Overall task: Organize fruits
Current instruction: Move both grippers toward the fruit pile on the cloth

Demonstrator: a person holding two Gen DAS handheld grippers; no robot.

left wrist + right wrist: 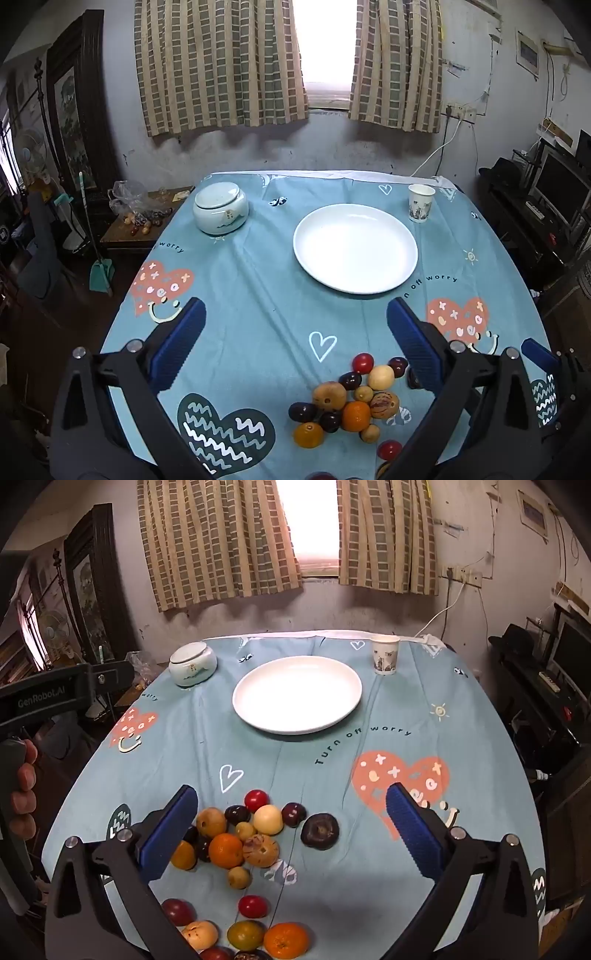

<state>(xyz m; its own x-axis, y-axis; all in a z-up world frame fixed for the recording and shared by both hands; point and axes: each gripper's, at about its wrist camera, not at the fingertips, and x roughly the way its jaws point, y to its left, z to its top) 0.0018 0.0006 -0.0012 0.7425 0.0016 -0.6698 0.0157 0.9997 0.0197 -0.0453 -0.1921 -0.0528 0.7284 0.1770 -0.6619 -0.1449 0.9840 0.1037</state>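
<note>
A heap of small fruits (351, 400) lies near the front of the blue-clothed table: oranges, red, dark purple and tan ones. In the right wrist view the same heap (236, 834) sits between and just beyond the fingers, with more fruits (240, 926) closer in. An empty white plate (355, 248) (297, 694) stands mid-table. My left gripper (295, 339) is open above the cloth, left of the heap, holding nothing. My right gripper (291, 823) is open over the heap, nothing between its pads. A dark purple fruit (320, 830) lies apart to the right.
A lidded ceramic jar (221, 212) (192, 664) stands at the back left, a paper cup (420, 203) (385, 654) at the back right. A side table with a bag and more fruits (144, 218) stands left of the table. A hand (22, 786) holds the left gripper's handle.
</note>
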